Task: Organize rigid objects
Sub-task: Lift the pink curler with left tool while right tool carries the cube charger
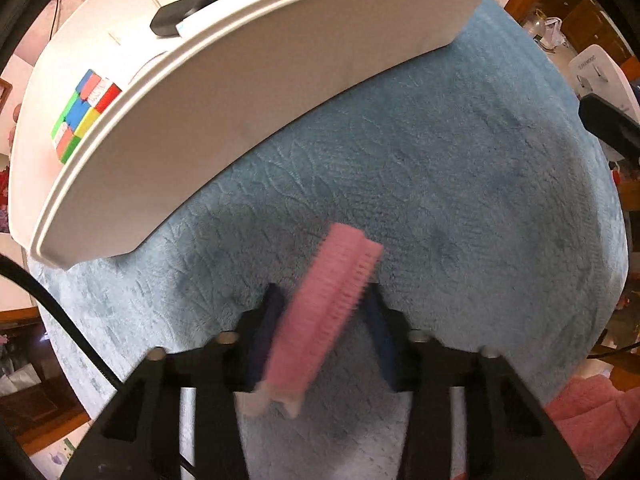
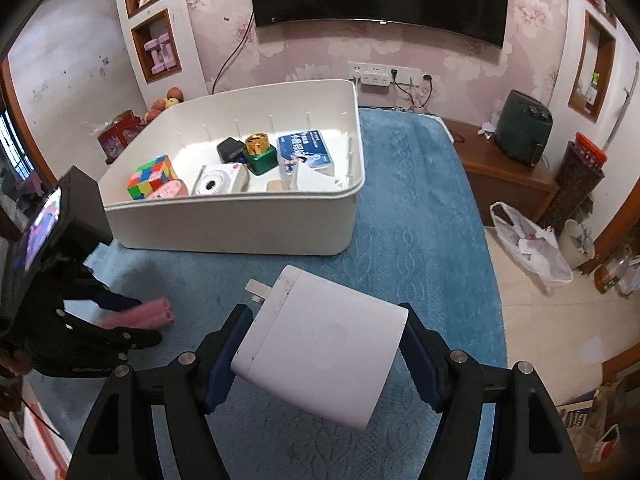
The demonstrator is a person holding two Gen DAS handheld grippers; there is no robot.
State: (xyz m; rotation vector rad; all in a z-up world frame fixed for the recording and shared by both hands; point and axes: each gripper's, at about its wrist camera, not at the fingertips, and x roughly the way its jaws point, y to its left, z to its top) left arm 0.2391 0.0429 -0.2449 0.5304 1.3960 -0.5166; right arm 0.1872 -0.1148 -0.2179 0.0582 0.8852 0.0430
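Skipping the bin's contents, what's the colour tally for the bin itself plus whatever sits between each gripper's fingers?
White: 2 (storage bin, charger)
Pink: 1 (hair roller)
Total: 3

Each hand-held gripper [image 2: 320,356] has a black frame, silver screws and dark blue ridged pads [image 2: 218,372].

A pink brush [image 1: 324,320] with pale ends lies on a teal blanket [image 1: 460,184] embossed with leaf shapes. The bin [image 2: 240,224] is white, holding a multicoloured cube [image 2: 152,178], a green box [image 2: 262,160] with a gold cap and a blue-and-white pack [image 2: 304,148]. The charger [image 2: 320,340] is plain white.
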